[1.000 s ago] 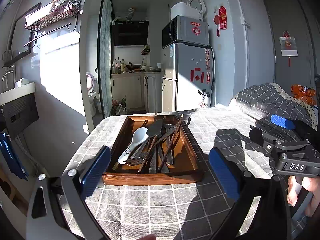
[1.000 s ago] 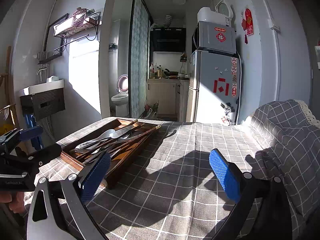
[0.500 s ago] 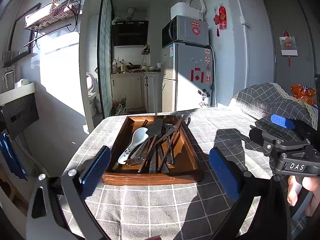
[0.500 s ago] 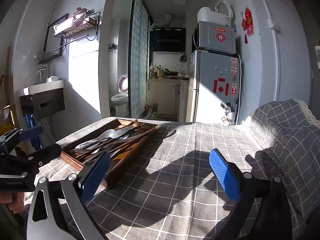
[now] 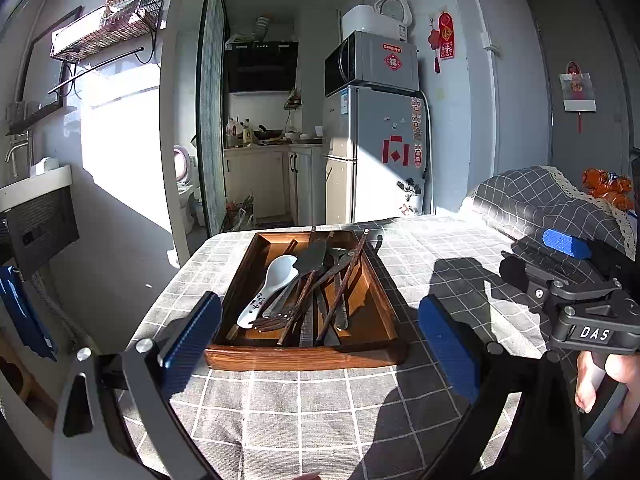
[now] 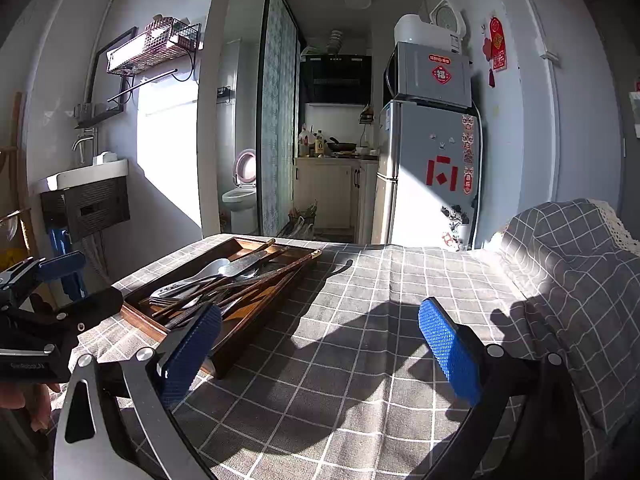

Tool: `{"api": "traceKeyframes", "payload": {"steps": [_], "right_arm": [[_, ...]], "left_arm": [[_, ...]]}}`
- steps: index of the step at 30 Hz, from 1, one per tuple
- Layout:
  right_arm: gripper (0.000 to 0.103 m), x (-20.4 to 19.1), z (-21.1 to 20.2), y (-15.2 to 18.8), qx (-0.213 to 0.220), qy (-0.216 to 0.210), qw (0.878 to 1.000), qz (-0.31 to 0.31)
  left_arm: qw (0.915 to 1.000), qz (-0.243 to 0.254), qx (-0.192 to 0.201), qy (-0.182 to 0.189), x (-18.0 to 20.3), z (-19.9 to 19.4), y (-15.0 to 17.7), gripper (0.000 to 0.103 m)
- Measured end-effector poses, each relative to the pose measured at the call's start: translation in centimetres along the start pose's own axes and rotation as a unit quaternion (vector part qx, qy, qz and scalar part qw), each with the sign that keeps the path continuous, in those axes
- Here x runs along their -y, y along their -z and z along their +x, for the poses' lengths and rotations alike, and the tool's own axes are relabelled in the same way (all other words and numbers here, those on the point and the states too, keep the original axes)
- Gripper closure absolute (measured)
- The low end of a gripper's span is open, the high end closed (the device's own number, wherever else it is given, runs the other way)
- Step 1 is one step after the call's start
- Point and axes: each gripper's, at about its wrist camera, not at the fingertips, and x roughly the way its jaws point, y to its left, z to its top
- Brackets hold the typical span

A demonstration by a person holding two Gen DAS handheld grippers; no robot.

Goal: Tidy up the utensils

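A wooden tray [image 5: 256,264] sits on the checked tablecloth with a mixed heap of utensils in it: a white ceramic spoon [image 5: 276,280], dark chopsticks [image 5: 344,280], a metal spatula [image 5: 310,258] and other metal pieces. My left gripper [image 5: 320,340] hovers open just short of the tray's near edge, nothing between its blue pads. In the right wrist view the tray [image 6: 236,344] lies to the left, and my right gripper [image 6: 320,344] stands open over bare cloth beside it. Each gripper shows in the other's view: the right gripper's body [image 5: 576,296], the left gripper's body [image 6: 44,312].
A grey checked cloth [image 6: 360,320] covers the table and a raised hump [image 6: 572,256] at the right. Beyond the far table edge are a fridge [image 5: 376,152] with a microwave on top, a kitchen counter, a sink [image 6: 88,184] and a toilet.
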Motion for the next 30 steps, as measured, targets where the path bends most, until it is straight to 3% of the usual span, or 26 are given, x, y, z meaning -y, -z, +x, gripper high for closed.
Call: {"api": "traceKeyframes", "payload": {"steps": [30], "right_arm": [[0.003, 0.01, 0.01, -0.01, 0.000, 0.000, 1.000, 0.000]], "left_arm": [[1.0000, -0.004, 0.001, -0.009, -0.14, -0.16, -0.17, 0.003]]}}
